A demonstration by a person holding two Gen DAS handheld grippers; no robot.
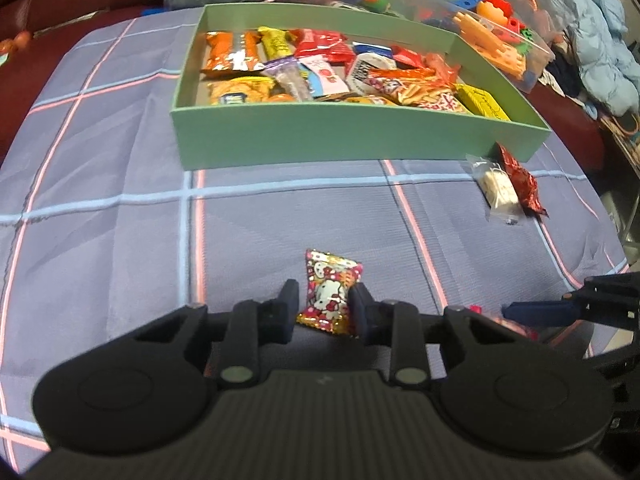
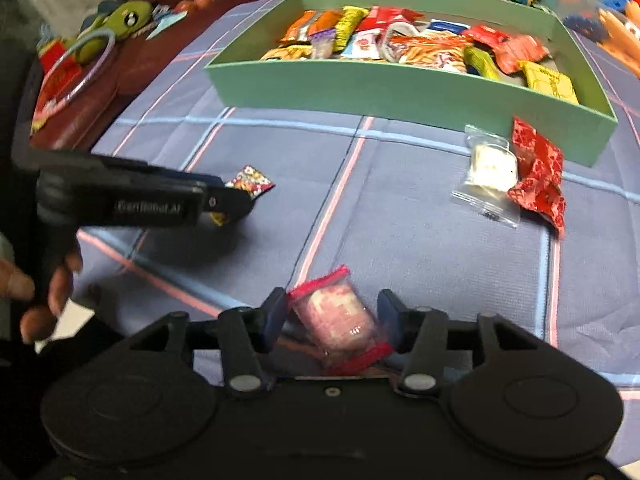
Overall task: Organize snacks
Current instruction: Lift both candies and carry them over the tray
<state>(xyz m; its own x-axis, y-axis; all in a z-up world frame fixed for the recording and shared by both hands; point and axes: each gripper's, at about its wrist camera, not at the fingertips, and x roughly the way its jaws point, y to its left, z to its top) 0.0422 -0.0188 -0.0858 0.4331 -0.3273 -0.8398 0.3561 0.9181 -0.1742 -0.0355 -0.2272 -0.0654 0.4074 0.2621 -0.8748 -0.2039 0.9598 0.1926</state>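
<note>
My left gripper points down at the checked cloth, shut on a Hello Kitty candy packet whose sides touch both pads. From the right wrist view the same gripper shows side-on with the packet at its tip. My right gripper is open around a blurred pink-and-clear packet; a gap shows by the right pad. The green box beyond holds several snacks. A clear packet with a white sweet and a red packet lie by the box's near right corner.
A clear tub of plastic toys and a pale blue jacket sit behind and right of the box. A green plush toy and a ring lie on the dark red surface at left. A person's hand holds the left gripper.
</note>
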